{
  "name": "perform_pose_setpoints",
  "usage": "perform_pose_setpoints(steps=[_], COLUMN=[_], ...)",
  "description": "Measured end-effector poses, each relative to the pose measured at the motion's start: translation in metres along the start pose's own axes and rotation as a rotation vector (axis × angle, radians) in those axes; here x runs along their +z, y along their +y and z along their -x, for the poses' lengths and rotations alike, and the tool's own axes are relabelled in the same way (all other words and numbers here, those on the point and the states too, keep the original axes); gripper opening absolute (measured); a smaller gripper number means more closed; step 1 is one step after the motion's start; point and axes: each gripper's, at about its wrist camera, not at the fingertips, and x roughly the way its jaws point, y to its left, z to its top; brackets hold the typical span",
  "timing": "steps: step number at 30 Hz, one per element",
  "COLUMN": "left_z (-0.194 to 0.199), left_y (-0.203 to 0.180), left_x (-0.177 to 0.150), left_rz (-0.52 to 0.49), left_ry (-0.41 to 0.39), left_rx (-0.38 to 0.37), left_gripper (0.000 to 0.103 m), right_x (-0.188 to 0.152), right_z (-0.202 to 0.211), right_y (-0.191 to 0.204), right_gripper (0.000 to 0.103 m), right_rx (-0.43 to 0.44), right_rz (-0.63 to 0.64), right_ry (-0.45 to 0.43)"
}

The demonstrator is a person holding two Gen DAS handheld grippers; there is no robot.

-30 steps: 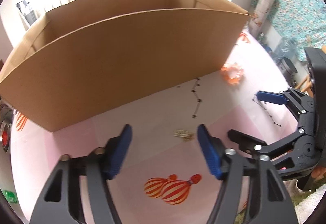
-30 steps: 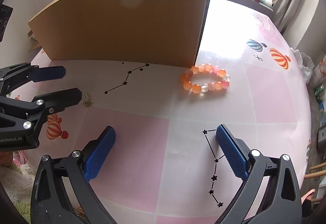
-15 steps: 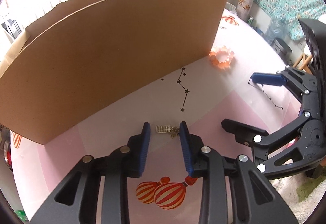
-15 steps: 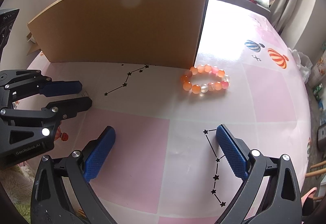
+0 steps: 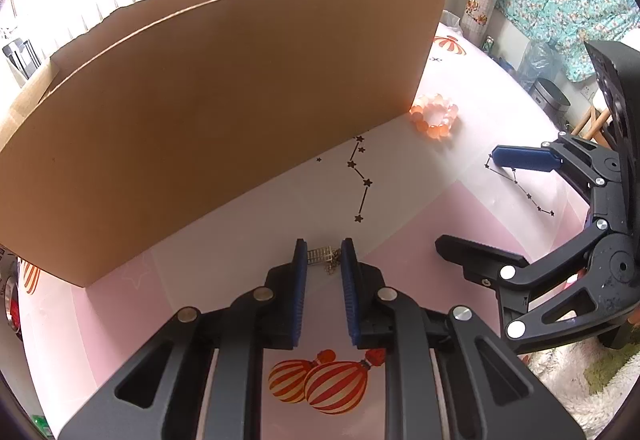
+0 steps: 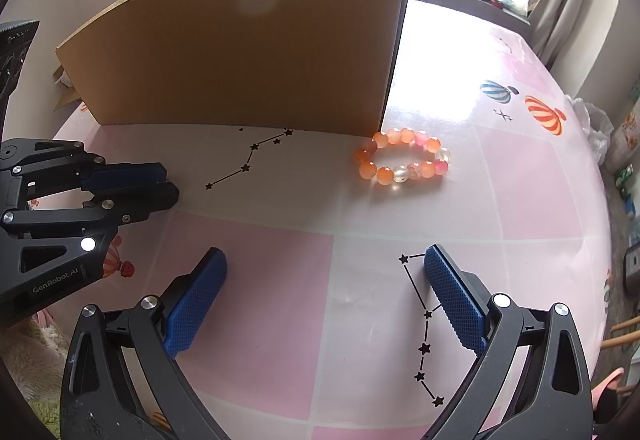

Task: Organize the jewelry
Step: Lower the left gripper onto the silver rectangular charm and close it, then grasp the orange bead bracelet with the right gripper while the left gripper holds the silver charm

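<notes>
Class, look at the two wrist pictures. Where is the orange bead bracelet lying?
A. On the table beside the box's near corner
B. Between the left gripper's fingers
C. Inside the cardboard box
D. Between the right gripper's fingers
A: the orange bead bracelet lies on the table right by the corner of the cardboard box, while the left gripper closes around a small gold piece and the right gripper stands open with nothing between its fingers.

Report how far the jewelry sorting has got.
Done: nothing visibly stored; the cardboard box's inside is hidden from both views. In hand: the left tool has its jaws narrowed around the small gold charm on the table, though a firm grip cannot be confirmed. Left: the orange bead bracelet lies beside the box corner, untouched, and the right tool is open and empty.
</notes>
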Motion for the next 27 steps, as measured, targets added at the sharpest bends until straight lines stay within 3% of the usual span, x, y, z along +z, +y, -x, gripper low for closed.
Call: perform_pose_setpoints(steps=[5, 13, 15, 19, 27], left_z=[0.004, 0.008, 0.012, 0.018, 0.034], left_y=[0.006, 0.020, 0.023, 0.027, 0.033], left_x=[-0.003, -0.008, -0.008, -0.010, -0.015], left_rz=[0.023, 0.075, 0.083, 0.099, 0.117], left_ry=[-0.015, -0.036, -0.058, -0.075, -0.118], left_rx=[-0.023, -0.064, -0.061, -0.053, -0.030], left_gripper=[0.014, 0.012, 0.005, 0.003, 0.001], right_x=[0.006, 0.030, 0.039, 0.052, 0.068], right_z=[0.004, 0.025, 0.028, 0.025, 0.001], right_y=[-0.005, -0.036, -0.040, -0.036, -0.024], right_gripper=[0.095, 0.094, 0.094, 0.085, 0.058], right_rx=[0.029, 0.036, 0.051, 0.073, 0.098], right_rz=[0.003, -0.081, -0.090, -0.047, 0.019], right_ry=[-0.002, -0.129, -0.153, -0.176, -0.124])
